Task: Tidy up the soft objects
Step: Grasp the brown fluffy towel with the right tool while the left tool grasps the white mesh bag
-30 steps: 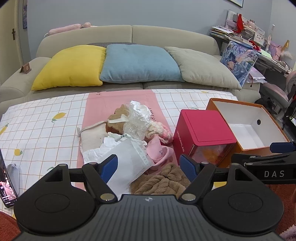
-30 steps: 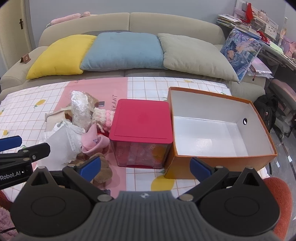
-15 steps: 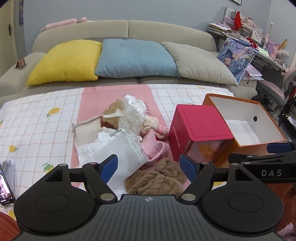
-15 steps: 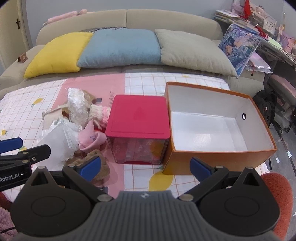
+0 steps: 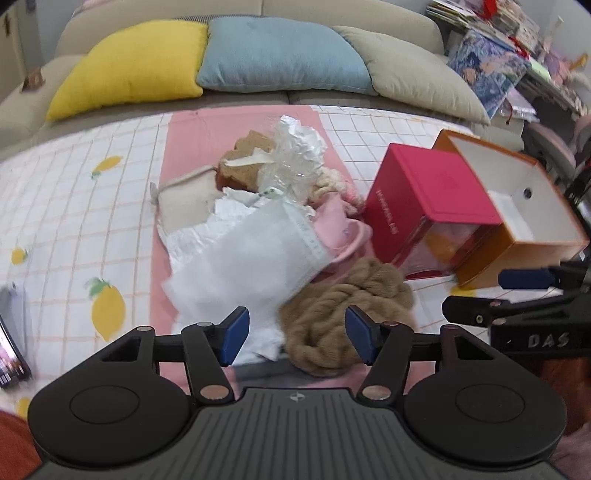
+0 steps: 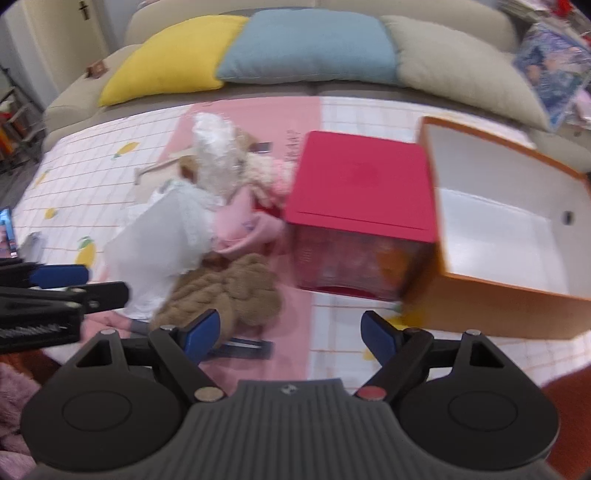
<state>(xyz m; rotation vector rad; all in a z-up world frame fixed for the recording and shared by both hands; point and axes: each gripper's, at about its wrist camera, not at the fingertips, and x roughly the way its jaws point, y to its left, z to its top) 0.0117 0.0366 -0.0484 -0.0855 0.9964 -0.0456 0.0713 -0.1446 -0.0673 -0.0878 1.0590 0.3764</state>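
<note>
1. Left gripper (image 5: 293, 334): jaws closing, nothing gripped; brown knitted item (image 5: 343, 314) seen between the pads, untouched.
2. Right gripper (image 6: 291, 334): jaws closing, empty, over checked cloth (image 6: 332, 328).
3. Soft pile (image 5: 258, 221) lies beside red box (image 5: 424, 199).

We see a home living room: a beige fabric sofa (image 5: 399, 18) with a yellow cushion (image 5: 129, 62) across the top, cluttered shelves (image 5: 491, 14) upper right.
</note>
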